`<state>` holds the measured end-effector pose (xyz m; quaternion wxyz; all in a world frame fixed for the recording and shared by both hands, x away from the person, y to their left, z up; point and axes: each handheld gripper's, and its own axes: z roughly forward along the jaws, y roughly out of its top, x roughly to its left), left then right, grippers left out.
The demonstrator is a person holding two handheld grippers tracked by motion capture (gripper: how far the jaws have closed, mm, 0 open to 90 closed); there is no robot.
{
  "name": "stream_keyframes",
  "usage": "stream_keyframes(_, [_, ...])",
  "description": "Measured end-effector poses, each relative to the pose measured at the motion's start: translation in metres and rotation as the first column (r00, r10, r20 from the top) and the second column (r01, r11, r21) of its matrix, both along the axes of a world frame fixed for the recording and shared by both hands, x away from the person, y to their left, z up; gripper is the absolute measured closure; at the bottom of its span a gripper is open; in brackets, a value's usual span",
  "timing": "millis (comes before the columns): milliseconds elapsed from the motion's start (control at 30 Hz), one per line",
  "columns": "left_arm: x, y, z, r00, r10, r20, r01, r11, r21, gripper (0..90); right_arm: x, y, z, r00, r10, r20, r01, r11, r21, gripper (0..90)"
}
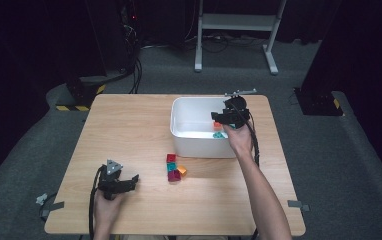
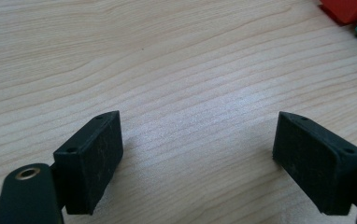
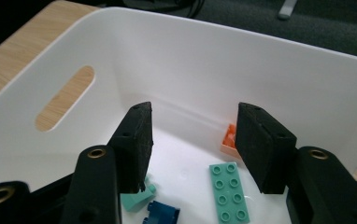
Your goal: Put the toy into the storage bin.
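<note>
A: While hovering inside the white bin (image 3: 279, 70) with the right claw (image 3: 193, 140) spread and empty, could clip the wall pulling out. Green brick (image 3: 229, 191) already down there.

B: Yep. Left claw (image 2: 197, 154) spread too, parked on the bench (image 2: 167, 56); could nudge the loose blocks (image 1: 175, 169) beside the bin.

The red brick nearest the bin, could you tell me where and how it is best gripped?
Probably across the two opposite side walls of the red brick, coming straight down from above: it lies flat, topmost in the cluster. The teal brick touches its near side, so close along the free sides.
</note>
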<state>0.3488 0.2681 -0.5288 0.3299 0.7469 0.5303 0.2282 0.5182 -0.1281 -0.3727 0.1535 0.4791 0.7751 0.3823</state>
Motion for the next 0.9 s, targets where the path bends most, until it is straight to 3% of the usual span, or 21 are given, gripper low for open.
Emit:
stream_keyframes(200, [0.0,0.0,0.0,1.0,0.0,0.0,0.0,1.0,0.0,16.1,-0.018,0.001,0.006,0.9967,0.063,0.051,-0.065,0.9969,0.044,44.8])
stream_keyframes(567, [0.0,0.0,0.0,1.0,0.0,0.0,0.0,1.0,0.001,16.2,-0.059,0.005,0.018,0.974,0.166,0.154,-0.185,0.9759,0.116,45.5])
stream_keyframes(900, [0.0,0.0,0.0,1.0,0.0,0.001,0.0,1.0,0.001,16.1,-0.085,0.009,0.012,0.9531,0.237,0.188,-0.265,0.9543,0.138,45.2])
